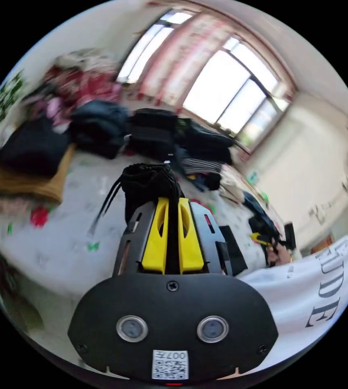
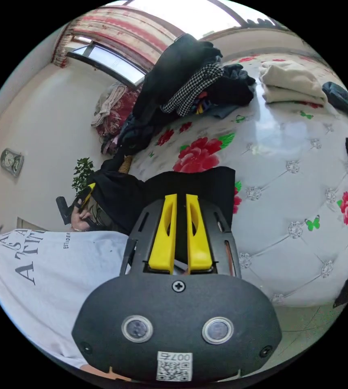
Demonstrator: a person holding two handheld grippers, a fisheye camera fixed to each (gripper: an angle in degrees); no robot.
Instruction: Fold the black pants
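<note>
Low centre of the left gripper view, the left gripper [image 1: 173, 199] pinches the drawstring waistband of the black pants [image 1: 151, 182], bunched and lifted above the floral bed [image 1: 60, 243]. In the right gripper view, the right gripper [image 2: 181, 196] clamps a flat black hem at frame centre. Folding looks barely begun; the pants need spreading first.

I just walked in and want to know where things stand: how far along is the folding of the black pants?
Early. No finished fold shows. The left gripper pinches a bunched waistband end with drawstrings of the black pants; the right gripper is closed on another edge. Part of the pants lies over the bed. Still left: spreading flat and folding.
</note>
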